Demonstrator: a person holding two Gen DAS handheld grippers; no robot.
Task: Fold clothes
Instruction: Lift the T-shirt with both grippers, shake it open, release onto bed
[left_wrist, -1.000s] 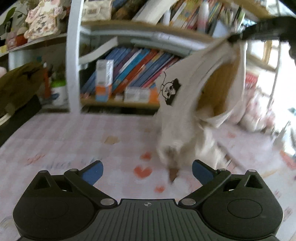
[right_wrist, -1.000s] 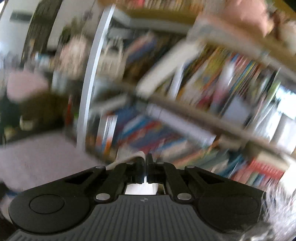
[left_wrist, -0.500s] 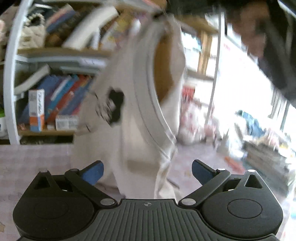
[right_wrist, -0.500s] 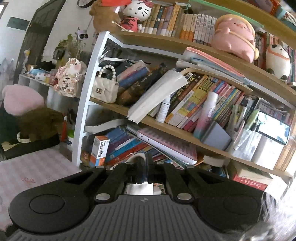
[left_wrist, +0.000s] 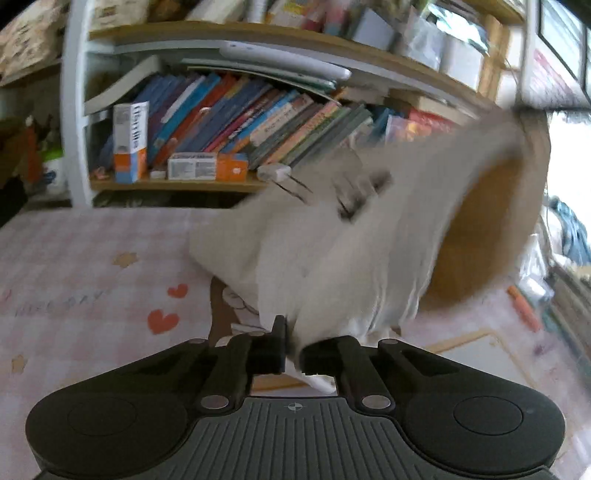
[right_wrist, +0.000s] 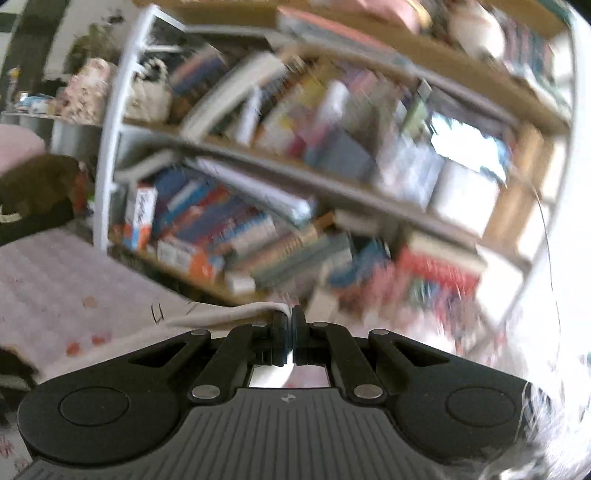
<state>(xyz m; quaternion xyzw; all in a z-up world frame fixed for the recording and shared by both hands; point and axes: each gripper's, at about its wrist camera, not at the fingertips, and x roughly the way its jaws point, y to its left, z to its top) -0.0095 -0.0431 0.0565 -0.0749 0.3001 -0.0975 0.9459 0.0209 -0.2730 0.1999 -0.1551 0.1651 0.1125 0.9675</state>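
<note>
My left tool is clamping its two black fingers together on the near edge of a cream-white cotton garment with a tan lining, the cloth bunching white in the narrow gap between the pads. From there the garment is rising away to the far right, blurred, with a dark printed figure showing on its outer face and the tan inside opening like a mouth on the right. Its lower left part is hanging just over the pink checked cloth with red hearts that is covering the surface under my tools; whether the hem is touching that cloth I cannot tell.

My right tool is holding its fingers pressed together on a thin cream edge of the same garment, which is trailing off to the left from the fingertips and lying across the pink cloth there, with a few black marks showing on it.

Beyond both tools a white-framed wooden bookshelf is standing along the far side, its lower shelf packed with leaning colourful books. An upright white and orange box is standing at the shelf's left end, and a flat white and orange box is lying just to its right. The right view is heavily smeared.
</note>
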